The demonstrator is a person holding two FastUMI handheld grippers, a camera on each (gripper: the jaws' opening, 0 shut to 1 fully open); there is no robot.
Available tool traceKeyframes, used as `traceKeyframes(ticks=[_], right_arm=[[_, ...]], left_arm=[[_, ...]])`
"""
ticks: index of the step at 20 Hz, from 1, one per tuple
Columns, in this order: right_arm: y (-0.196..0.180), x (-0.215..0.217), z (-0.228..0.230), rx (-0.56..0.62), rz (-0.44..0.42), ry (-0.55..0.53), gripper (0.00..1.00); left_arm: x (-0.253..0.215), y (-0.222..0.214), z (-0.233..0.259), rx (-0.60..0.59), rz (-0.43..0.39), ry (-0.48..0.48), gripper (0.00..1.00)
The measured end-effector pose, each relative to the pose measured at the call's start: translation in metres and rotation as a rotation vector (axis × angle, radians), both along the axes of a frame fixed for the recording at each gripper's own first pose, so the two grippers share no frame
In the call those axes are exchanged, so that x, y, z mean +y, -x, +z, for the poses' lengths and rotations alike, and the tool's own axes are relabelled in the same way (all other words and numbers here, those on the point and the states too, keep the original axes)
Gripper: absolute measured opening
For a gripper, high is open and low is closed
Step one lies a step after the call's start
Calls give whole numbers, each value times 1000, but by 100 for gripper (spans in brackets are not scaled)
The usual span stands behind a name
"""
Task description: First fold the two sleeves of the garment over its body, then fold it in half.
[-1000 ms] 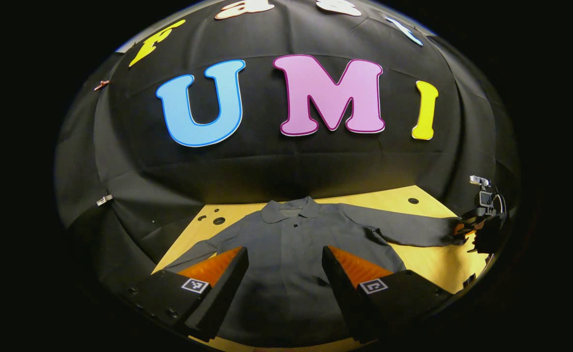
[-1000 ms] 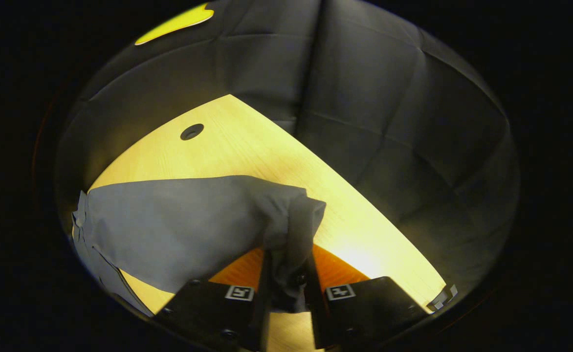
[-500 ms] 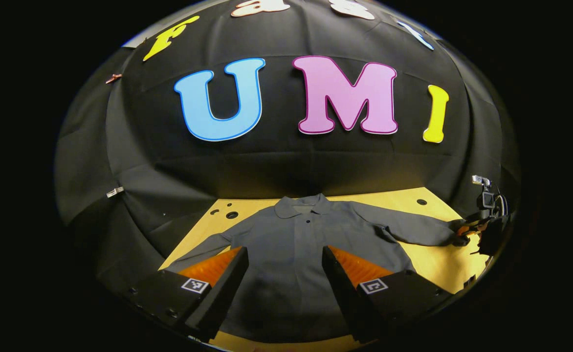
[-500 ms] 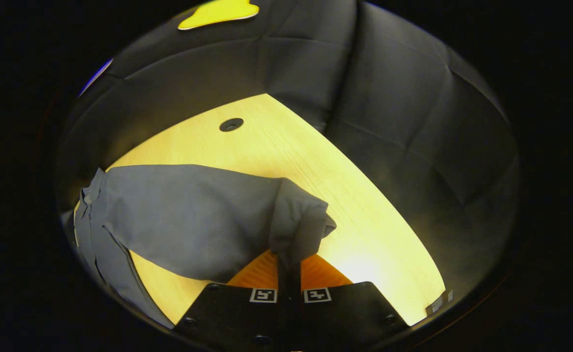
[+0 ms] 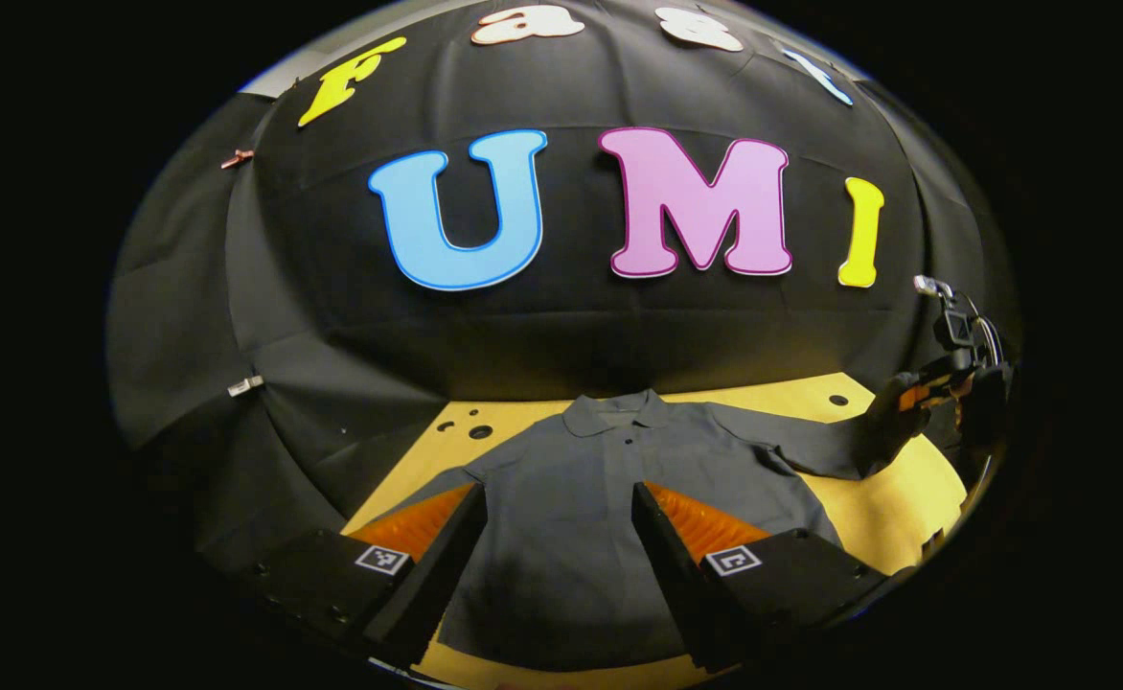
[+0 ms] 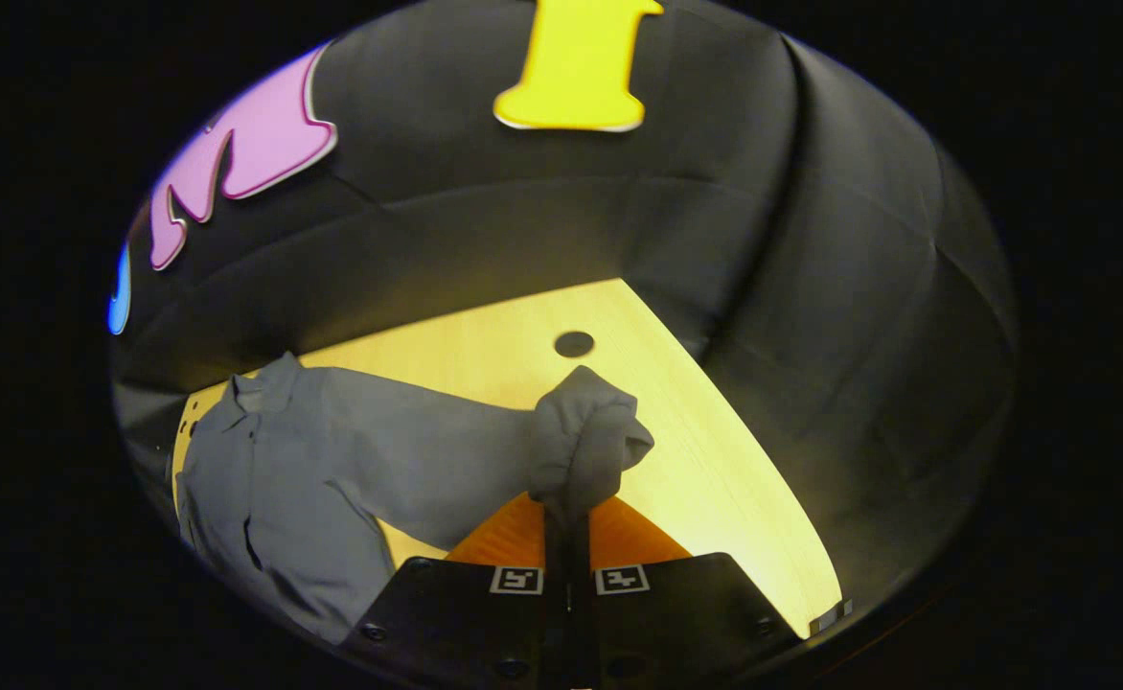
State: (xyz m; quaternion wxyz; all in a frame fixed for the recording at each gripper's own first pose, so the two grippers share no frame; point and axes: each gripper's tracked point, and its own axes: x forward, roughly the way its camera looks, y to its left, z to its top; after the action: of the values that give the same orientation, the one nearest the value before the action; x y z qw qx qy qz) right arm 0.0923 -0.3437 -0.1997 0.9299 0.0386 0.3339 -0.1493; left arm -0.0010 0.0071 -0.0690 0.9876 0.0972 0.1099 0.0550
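the first sleeve fold is in hand; the right gripper (image 6: 569,508) is clamped on the cuff (image 6: 585,446) of the grey garment (image 5: 609,479), raised at 3 o'clock of the body on the wooden table (image 6: 705,460); next it likely carries the cuff toward 9 o'clock, over the chest; the left gripper (image 5: 557,522) hovers with fingers apart above the hem; the other sleeve's cuff is hidden behind its finger.
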Motion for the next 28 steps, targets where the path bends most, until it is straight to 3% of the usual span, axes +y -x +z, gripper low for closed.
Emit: traceKeyframes(ticks=[6, 12, 18, 21, 28], right_arm=[[1, 43, 86, -60, 171, 57, 5], [-19, 140, 142, -96, 371, 47, 5], [-47, 281, 132, -80, 579, 32, 5], [-49, 346, 110, -42, 669, 16, 5], [-39, 464, 47, 64, 803, -18, 5]], left_arm=[[41, 17, 10, -29, 36, 12, 96], [99, 40, 9, -36, 154, 46, 96], [147, 73, 8, -43, 278, 64, 93], [171, 91, 5, -44, 349, 77, 96], [201, 130, -8, -26, 483, 103, 96]])
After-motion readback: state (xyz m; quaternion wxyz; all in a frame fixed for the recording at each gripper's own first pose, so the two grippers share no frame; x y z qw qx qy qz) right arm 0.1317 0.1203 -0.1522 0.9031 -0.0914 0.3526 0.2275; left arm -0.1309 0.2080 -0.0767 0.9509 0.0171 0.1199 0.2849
